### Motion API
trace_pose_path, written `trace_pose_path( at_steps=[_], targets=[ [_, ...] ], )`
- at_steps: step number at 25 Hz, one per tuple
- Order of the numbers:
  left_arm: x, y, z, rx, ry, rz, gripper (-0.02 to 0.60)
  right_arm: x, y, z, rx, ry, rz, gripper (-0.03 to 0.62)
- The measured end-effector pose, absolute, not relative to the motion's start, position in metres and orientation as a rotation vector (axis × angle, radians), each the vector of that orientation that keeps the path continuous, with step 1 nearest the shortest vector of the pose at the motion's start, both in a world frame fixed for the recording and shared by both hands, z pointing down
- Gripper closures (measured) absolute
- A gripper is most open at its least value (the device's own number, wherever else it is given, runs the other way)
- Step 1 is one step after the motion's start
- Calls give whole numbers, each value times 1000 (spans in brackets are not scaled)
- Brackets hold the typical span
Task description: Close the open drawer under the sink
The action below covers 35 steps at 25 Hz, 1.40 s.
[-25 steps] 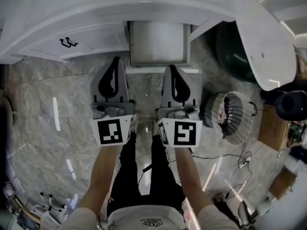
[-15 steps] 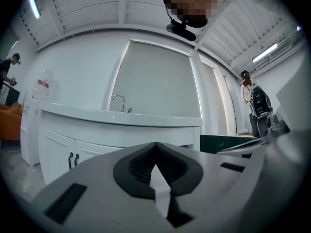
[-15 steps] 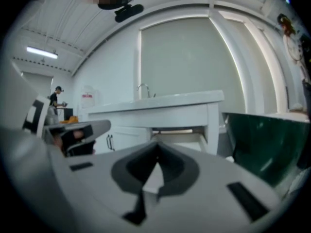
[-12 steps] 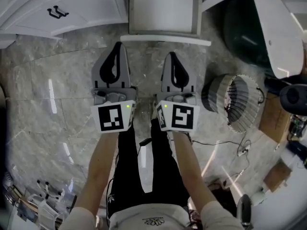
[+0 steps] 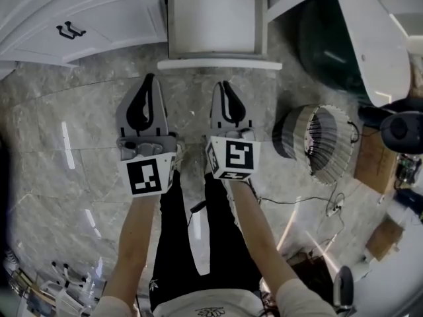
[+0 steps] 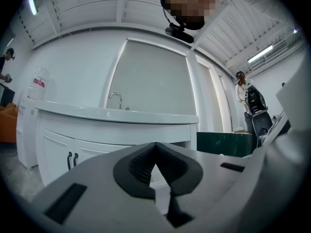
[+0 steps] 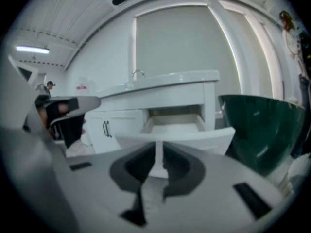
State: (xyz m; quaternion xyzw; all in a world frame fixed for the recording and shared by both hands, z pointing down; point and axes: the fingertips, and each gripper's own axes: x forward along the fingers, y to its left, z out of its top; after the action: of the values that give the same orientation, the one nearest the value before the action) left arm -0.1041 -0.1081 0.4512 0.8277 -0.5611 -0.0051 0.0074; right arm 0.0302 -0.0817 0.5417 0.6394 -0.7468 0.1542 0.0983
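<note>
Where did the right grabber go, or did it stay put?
Yes. The right gripper overlapped the drawer front before. Now floor shows between them, so it slid down the picture, away from it.

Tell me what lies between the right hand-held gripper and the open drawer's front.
Nothing but bare marble floor. In the head view the right hand-held gripper points at the drawer front with only floor showing in the gap.

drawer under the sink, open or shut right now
Open: the drawer juts out from the white cabinet, its inside visible from above.
</note>
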Motion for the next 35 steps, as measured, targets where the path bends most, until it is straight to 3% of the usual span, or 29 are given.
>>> trace_pose_path(
  at_steps=[3, 9, 30, 35],
  targets=[
    [-106, -111, 458, 2565, -1768, -25, 561, 34, -90, 568, 1868, -2183, 556, 431],
    [-102, -102, 478, 2559, -1740, 23, 561, 33, -110, 615, 1786, -2114, 590, 368],
    [-96, -107, 521, 2465, -1755, 118, 561, 36, -138, 668, 1726, -2034, 649, 368],
    [-98, -110, 530, 2438, -1749, 129, 561, 39, -138, 669, 1757, -2027, 643, 428]
  ],
)
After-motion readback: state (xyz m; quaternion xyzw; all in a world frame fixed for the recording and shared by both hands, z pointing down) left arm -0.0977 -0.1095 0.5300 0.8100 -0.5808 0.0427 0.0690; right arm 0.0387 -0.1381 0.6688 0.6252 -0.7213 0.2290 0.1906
